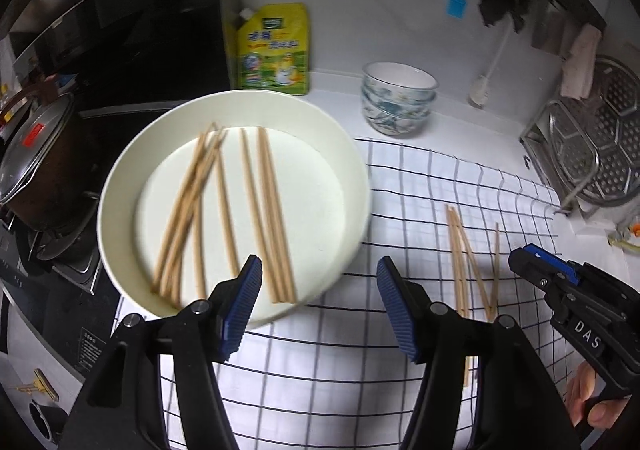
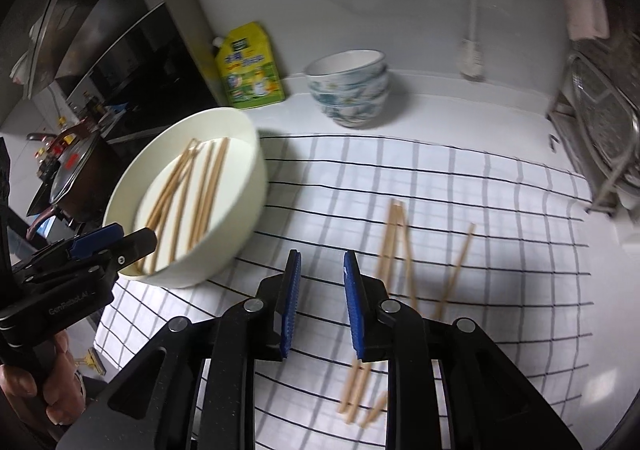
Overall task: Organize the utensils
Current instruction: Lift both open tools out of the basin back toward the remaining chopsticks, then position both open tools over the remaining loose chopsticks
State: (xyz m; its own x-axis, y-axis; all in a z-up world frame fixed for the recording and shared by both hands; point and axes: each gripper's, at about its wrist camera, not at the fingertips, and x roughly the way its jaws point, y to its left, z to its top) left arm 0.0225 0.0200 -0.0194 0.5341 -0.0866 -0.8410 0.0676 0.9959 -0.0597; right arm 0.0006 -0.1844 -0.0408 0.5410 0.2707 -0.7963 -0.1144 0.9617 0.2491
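A large white bowl (image 1: 120,185) holds several wooden chopsticks (image 1: 224,209). It also shows in the right wrist view (image 2: 244,177), with its chopsticks (image 2: 188,197). Several more chopsticks (image 1: 464,254) lie loose on the checked cloth (image 1: 420,185), also in the right wrist view (image 2: 400,250). My left gripper (image 1: 320,274) is open and empty, just in front of the bowl's near rim. My right gripper (image 2: 320,262) is open and empty above the cloth, just left of the loose chopsticks; part of them is hidden under its right finger.
Stacked patterned bowls (image 1: 398,97) and a yellow refill pouch (image 1: 272,49) stand at the back wall. A lidded pot (image 1: 40,153) sits on the stove at left. A metal dish rack (image 1: 592,145) stands at right. A brush (image 2: 472,49) leans on the wall.
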